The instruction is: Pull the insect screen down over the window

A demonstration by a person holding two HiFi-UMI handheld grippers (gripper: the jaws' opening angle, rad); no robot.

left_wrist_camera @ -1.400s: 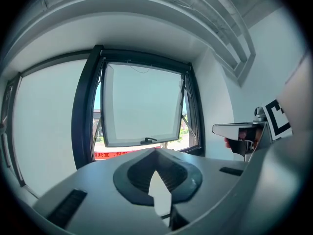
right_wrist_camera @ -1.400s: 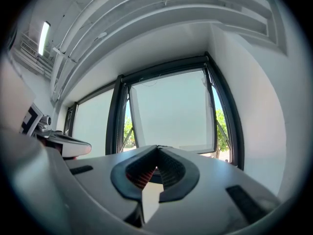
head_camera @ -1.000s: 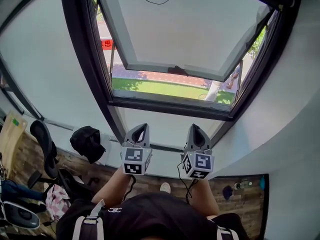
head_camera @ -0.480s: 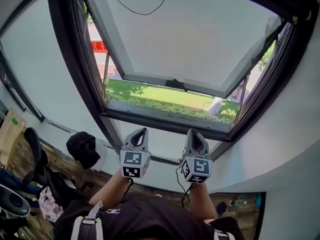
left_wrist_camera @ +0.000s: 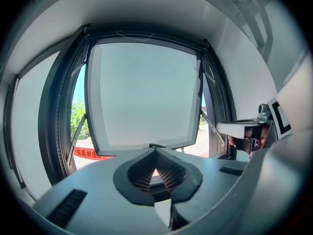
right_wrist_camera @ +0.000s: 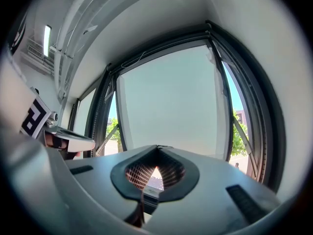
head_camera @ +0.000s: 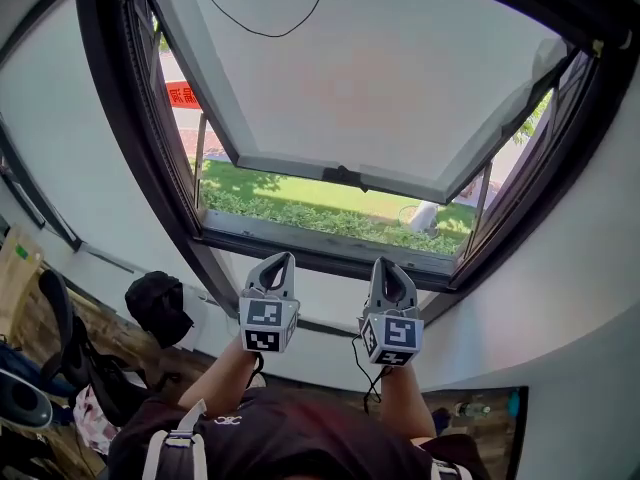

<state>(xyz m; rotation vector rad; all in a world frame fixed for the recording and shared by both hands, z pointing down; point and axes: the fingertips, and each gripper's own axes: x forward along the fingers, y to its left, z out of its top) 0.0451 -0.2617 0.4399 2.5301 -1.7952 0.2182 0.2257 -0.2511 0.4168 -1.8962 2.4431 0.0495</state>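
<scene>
– How are the fingers being held?
– On the left gripper [head_camera: 283,259] and the right gripper [head_camera: 386,264] they are being pressed together, empty.
– And the insect screen?
– It cannot be made out. The window [head_camera: 300,251] ahead is being seen uncovered, with a thin cord [head_camera: 258,34] hanging at its top.

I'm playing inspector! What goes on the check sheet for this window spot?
Surface: no table; wooden floor far below.
Job's things: dark window frame, its sash swung outward; no insect screen seen over the opening.
Clutter: black cap and chair at the left.
Grippers: left gripper and right gripper both shut, nothing between the fingers, pointing toward the window.
Cables: thin black wire looping across the sash top; a cable below the right gripper.
Surroundings: grass and a red banner outside.
</scene>
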